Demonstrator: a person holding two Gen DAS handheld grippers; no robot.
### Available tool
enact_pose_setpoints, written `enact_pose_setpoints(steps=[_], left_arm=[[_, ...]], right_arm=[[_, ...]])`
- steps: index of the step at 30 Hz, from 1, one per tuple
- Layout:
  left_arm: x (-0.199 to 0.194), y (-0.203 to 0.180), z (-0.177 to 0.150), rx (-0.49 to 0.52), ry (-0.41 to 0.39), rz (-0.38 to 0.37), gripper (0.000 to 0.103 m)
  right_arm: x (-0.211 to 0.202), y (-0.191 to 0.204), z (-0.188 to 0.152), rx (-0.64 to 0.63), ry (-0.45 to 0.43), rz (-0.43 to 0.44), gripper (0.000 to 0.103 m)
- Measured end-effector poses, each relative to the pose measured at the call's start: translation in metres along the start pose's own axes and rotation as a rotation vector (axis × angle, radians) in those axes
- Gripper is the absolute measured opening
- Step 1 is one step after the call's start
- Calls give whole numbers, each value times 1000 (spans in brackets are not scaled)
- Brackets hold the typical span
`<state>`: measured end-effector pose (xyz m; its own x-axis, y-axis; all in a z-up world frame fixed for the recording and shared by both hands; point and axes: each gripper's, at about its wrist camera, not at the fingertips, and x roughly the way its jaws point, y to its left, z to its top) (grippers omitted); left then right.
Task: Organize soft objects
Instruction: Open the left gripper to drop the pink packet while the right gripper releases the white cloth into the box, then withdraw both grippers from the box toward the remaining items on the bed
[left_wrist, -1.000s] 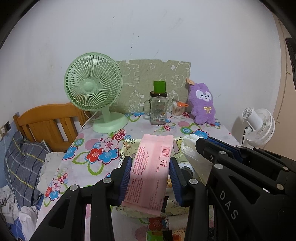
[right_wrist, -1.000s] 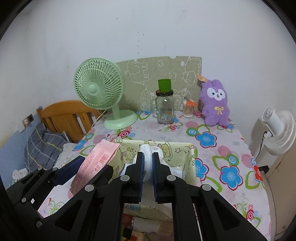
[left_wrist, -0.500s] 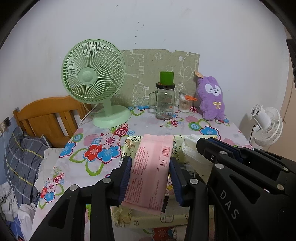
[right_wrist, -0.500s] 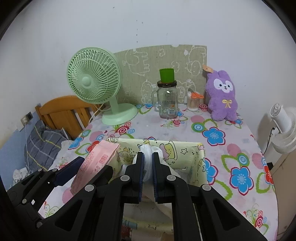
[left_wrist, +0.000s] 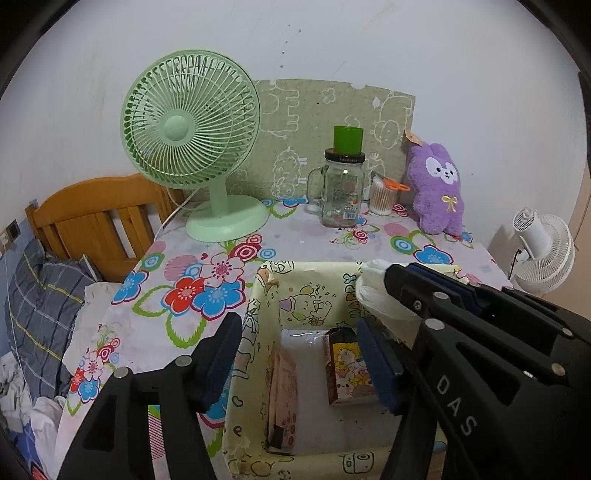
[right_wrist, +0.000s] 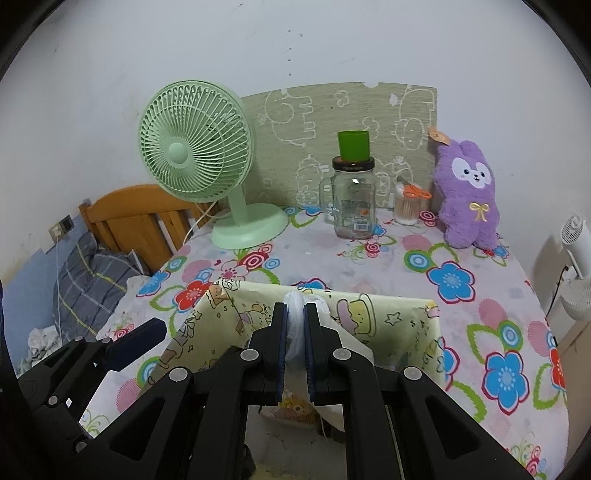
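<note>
The left hand-held gripper (left_wrist: 299, 354) is being opened, nothing between its jaws; the right hand-held gripper (right_wrist: 294, 325) is kept closed.

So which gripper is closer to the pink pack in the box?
Left. The left gripper, jaws opening with nothing between them, hangs right above the pink pack by the box's left wall. The right gripper is farther right, clamping a white plastic bag.
</note>
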<state>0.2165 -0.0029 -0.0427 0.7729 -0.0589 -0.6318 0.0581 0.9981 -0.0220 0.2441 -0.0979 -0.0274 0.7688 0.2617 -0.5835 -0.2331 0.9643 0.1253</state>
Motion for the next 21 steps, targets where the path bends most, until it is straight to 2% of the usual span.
enact_pose_setpoints(steps=[4, 7, 8, 10, 11, 12, 14, 18, 21], left_arm=[[2, -2, -1, 7, 5, -13, 76], [4, -3, -1, 17, 5, 4, 77], [5, -3, -1, 17, 8, 6, 77], [7, -3, -2, 17, 16, 4, 77], [8, -2, -2, 16, 17, 1, 77], [7, -2, -2, 16, 14, -1, 79], [6, -2, -2, 16, 8, 2, 82], [4, -2, -1, 13, 2, -6, 86], [1, -3, -1, 17, -3, -15, 86]], right_arm=[[9, 0, 0, -10, 19, 9, 11], [13, 1, 0, -20, 27, 6, 19], [14, 1, -1, -20, 30, -2, 25], [17, 1, -2, -16, 37, -9, 47], [17, 0, -3, -10, 33, -12, 65], [15, -1, -4, 2, 17, -14, 75], [10, -2, -4, 8, -8, -19, 80], [6, -1, -3, -3, -4, -45, 89], [1, -1, -2, -5, -4, -69, 91]])
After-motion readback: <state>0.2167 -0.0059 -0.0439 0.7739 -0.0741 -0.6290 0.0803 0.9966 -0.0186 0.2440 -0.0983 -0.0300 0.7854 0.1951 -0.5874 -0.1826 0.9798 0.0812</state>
